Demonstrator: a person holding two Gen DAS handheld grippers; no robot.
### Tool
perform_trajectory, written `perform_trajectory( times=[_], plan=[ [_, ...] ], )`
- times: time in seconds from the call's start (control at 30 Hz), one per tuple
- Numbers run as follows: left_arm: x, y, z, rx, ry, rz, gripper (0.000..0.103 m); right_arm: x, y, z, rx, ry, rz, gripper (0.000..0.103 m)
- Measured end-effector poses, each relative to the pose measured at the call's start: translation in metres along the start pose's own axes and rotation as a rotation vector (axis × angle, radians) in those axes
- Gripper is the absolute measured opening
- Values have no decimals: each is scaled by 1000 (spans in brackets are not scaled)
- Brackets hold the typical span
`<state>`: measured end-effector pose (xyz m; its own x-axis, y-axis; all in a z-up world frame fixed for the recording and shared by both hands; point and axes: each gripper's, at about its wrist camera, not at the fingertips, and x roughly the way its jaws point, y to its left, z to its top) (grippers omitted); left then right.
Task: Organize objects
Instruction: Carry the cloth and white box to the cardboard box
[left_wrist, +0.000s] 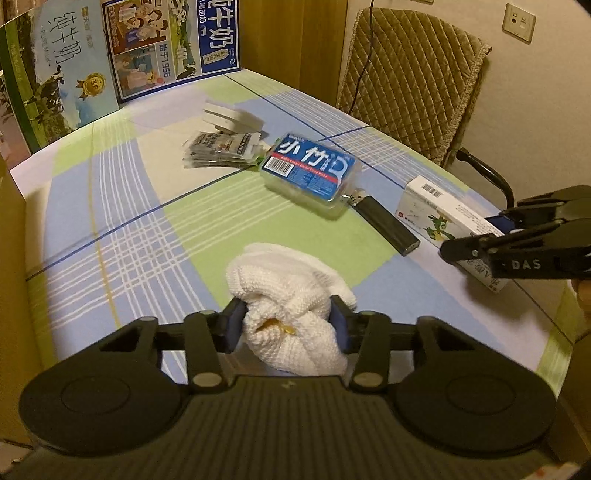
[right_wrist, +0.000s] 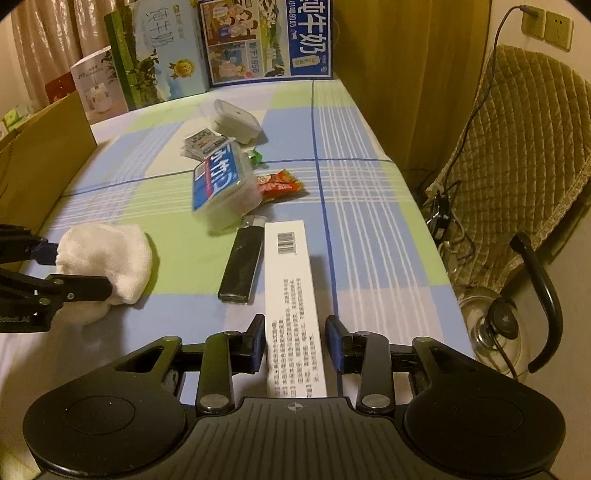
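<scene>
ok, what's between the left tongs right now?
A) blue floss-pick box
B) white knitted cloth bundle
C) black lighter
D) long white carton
B: the left tongs pinch the white knitted cloth bundle; the black lighter lies free on the tablecloth.

White cloth (left_wrist: 291, 306), plaid tablecloth (left_wrist: 147, 221)

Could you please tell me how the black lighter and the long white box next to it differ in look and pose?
The black lighter is dark and glossy with a metal top; the white box is pale, printed with a barcode and text. The lighter is the shorter; the box is clearly longer. The lighter lies free, while the box sits between the right gripper's fingers, with a gap at one pad. Both lie flat, side by side, on the checked tablecloth.
</scene>
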<state>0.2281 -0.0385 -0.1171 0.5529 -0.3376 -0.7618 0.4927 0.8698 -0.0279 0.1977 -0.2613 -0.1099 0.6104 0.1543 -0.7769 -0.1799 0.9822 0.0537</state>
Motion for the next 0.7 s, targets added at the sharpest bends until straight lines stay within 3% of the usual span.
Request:
perform_trajectory(
  times=[0.1, 0.4, 0.7],
  plan=[
    [-2, -3, -1, 9, 0, 1, 33, 3, 3, 2, -18, 0, -10, 23],
    [-21, -4, 6, 5, -24, 15, 28, -21, 10, -2, -8, -16, -17, 23],
    [-88, -5, 28, -19, -108, 73, 28, -84, 34, 24, -14, -121, 30, 23]
  ],
)
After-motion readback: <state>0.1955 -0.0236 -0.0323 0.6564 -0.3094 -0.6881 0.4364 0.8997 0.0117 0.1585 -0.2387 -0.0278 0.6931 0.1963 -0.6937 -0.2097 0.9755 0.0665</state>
